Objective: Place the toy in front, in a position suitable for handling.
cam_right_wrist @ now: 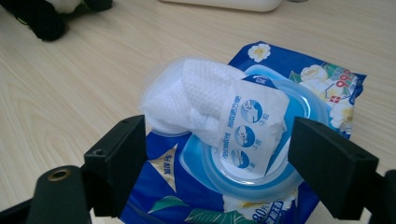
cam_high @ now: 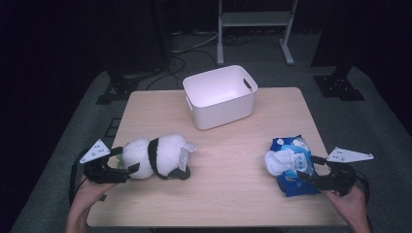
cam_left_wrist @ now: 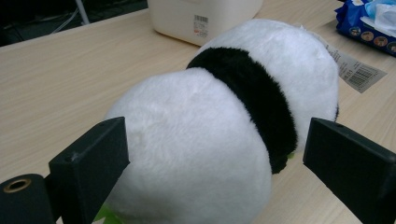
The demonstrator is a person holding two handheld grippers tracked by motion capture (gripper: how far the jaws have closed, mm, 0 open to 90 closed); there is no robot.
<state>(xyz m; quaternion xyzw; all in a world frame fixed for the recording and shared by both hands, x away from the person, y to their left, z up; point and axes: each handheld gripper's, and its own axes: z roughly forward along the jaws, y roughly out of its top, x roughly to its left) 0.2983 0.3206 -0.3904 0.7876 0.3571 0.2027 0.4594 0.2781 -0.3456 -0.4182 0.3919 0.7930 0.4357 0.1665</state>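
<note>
Left gripper (cam_left_wrist: 215,158): nearest the lens in the left gripper view; its jaws rise from the bottom corners, spread wide on either side of the panda, pinching nothing.
Panda (cam_left_wrist: 224,116): plush toy lying on its side, centre of that view; lower left of the high view (cam_high: 155,156), a paper tag at its far end.
Right gripper (cam_right_wrist: 219,163): jaws spread, straddling the wipes pack at the bottom of the right gripper view, not pressing on it.
Wipes (cam_right_wrist: 261,140): blue pack lying flat, lid flipped open, a white sheet bunched out of the opening; lower right of the high view (cam_high: 291,165).
Bin (cam_high: 219,96): white, empty as far as can be seen, upper centre of the high view, well apart from both things.
Table (cam_high: 228,194): pale wood.
Step in hand, as I judge it: closing on each thing before lifting.
Doing it well: push the left jaws further around the panda's body so the soft plush does not squeeze out; grip the pack by its body, not by the loose sheet or lid.
</note>
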